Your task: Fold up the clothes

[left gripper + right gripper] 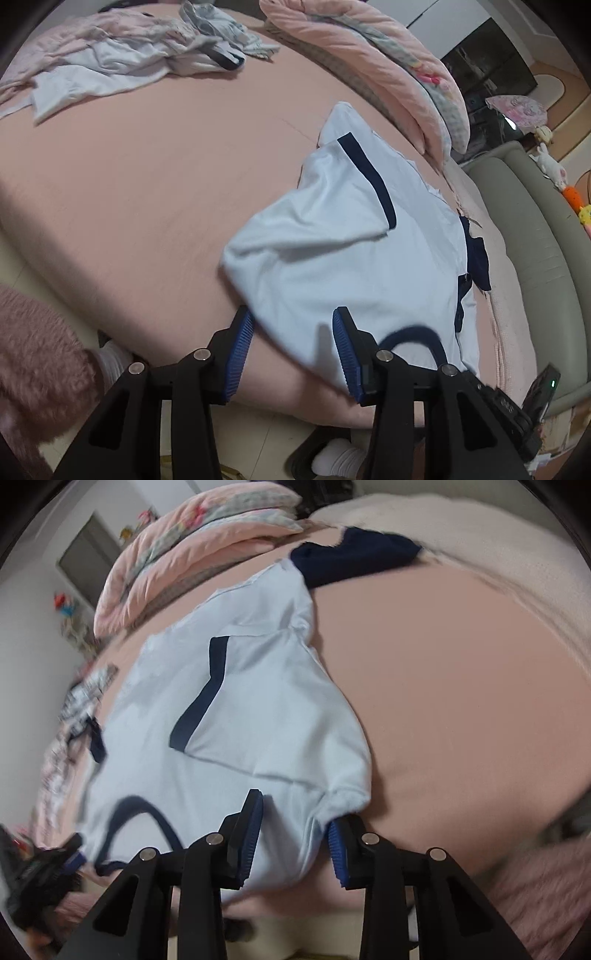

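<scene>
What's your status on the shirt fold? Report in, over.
Left gripper open, jaws astride the white shirt hem. Right gripper open, cloth between its jaws. One sleeve folded in. Unfolded laundry pile far off, not obstructing.

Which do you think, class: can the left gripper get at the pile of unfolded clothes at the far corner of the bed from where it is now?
Probably not without moving: the left gripper sits open at the near bed edge over the light blue shirt, while the pile lies across open sheet.
</scene>
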